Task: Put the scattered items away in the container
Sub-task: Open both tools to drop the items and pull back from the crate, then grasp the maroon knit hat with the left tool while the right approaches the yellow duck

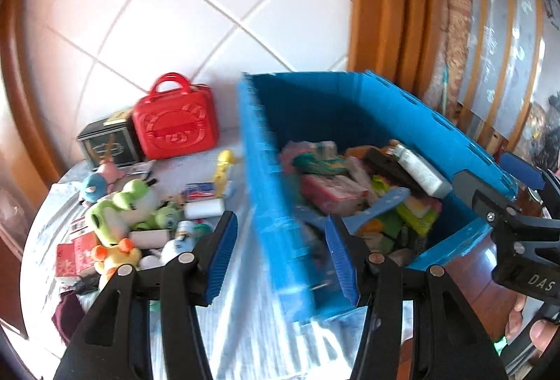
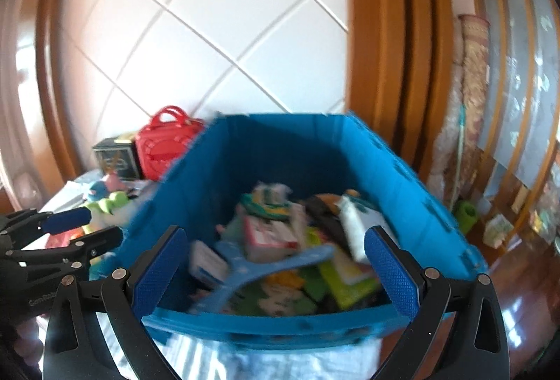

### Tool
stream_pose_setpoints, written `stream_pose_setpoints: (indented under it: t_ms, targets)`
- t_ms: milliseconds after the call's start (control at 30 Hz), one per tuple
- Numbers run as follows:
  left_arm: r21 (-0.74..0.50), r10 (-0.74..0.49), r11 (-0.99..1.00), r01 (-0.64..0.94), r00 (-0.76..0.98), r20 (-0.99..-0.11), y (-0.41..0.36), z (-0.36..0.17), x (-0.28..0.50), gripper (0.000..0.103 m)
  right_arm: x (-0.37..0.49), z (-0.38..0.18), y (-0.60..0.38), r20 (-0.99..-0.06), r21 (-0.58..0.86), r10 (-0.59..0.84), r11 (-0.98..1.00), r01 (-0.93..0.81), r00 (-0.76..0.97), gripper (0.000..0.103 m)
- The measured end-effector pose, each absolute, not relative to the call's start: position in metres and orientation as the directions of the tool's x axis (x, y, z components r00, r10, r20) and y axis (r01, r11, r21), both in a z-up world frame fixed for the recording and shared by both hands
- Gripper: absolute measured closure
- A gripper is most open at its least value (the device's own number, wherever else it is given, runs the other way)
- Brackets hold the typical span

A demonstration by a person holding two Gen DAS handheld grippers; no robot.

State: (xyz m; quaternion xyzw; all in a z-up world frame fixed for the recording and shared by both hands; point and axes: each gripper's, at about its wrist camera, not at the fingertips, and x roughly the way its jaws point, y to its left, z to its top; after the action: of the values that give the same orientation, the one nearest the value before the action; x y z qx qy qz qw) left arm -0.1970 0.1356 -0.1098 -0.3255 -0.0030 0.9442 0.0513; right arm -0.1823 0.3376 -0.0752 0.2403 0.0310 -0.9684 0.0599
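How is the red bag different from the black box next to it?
The red bag is bright red with looped handles on top; the black box is dark, with no handle that shows. The red bag stands taller than the black box. The red bag has a raised round pattern on its front; the black box has a pale printed design. Both stand side by side, outside the blue bin.

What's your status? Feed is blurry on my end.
Left gripper and right gripper open, empty. Blue crate part filled. Toys, red case outside it on table. Nothing blocking.
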Motion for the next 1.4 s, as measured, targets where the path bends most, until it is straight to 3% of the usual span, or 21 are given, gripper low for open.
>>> stream_pose_setpoints:
  t_ms: [67, 200, 400, 633, 767, 1067, 1400]
  targets:
    - [-0.047, 0.08, -0.997, -0.065, -0.791, -0.607, 0.107, -0.109, -0.189, 0.051, -0.176, -0.072, 0.312, -0.455, -0.029, -0.125, -0.988, 0.155, -0.882, 0.0]
    - [-0.052, 0.022, -0.999, 0.011, -0.807, -0.591, 0.037, -0.115, -0.168, 0.038, -0.165, -0.074, 0.249, -0.443, -0.039, -0.178, -0.975, 0.217, -0.879, 0.0]
    - [-0.044, -0.087, -0.988, 0.145, -0.779, -0.621, -0.086, -0.14, -0.139, 0.038, -0.158, -0.093, 0.142, -0.459, -0.017, -0.268, -0.951, 0.309, -0.847, 0.0]
    - [-0.008, -0.194, -0.963, 0.269, -0.716, -0.67, -0.218, -0.2, -0.113, 0.038, -0.159, -0.149, 0.008, -0.538, 0.045, -0.369, -0.91, 0.412, -0.758, 0.0]
    - [0.004, -0.213, -0.943, 0.334, -0.594, -0.776, -0.271, -0.257, -0.117, 0.038, -0.17, -0.195, -0.043, -0.625, 0.091, -0.381, -0.902, 0.422, -0.681, 0.0]
    - [-0.032, -0.151, -0.924, 0.382, -0.438, -0.886, -0.309, -0.36, -0.13, 0.038, -0.189, -0.287, -0.09, -0.794, 0.101, -0.319, -0.908, 0.406, -0.517, 0.0]
    - [-0.03, -0.14, -0.9, 0.435, -0.352, -0.925, -0.322, -0.417, -0.154, 0.038, -0.205, -0.334, -0.11, -0.839, 0.166, -0.374, -0.867, 0.47, -0.394, 0.0]
